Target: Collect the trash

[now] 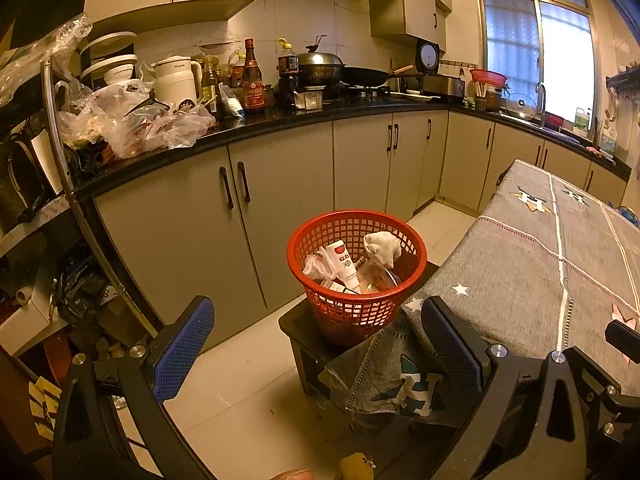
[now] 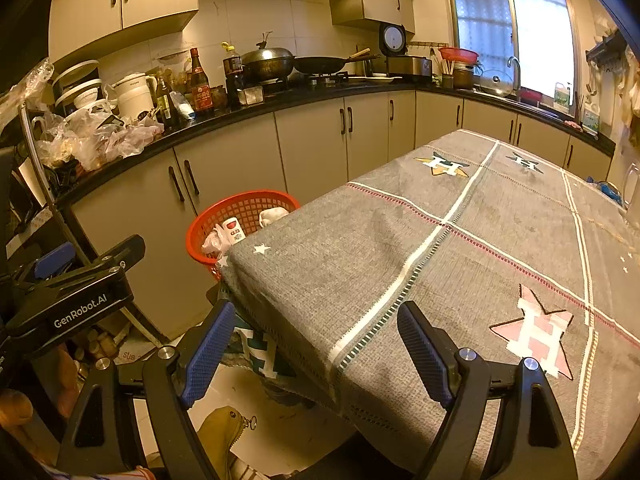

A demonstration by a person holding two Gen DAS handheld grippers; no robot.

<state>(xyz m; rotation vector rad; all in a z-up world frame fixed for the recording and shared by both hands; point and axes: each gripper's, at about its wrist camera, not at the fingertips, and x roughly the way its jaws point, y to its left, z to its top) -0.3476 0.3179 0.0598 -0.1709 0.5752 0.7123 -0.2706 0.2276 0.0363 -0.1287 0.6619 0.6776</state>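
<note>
A red mesh basket [image 1: 356, 276] stands on a low dark stool [image 1: 296, 328] beside the table's corner. It holds a white tube [image 1: 345, 266], a crumpled white wad [image 1: 382, 248], thin plastic [image 1: 318, 266] and other scraps. The basket also shows in the right wrist view [image 2: 240, 216], partly hidden by the table. My left gripper [image 1: 316, 344] is open and empty, a little short of the basket and above the floor. My right gripper [image 2: 316, 352] is open and empty over the near corner of the grey tablecloth [image 2: 460, 248]. The left gripper's body [image 2: 76, 300] shows at the left.
A black counter [image 1: 280, 120] runs along the wall with bottles, a white kettle [image 1: 176, 80], pans and crumpled plastic bags [image 1: 132, 120]. Cabinets [image 1: 180, 232] stand below it. A metal rack [image 1: 60, 152] of clutter is at left. A sink and window are at far right.
</note>
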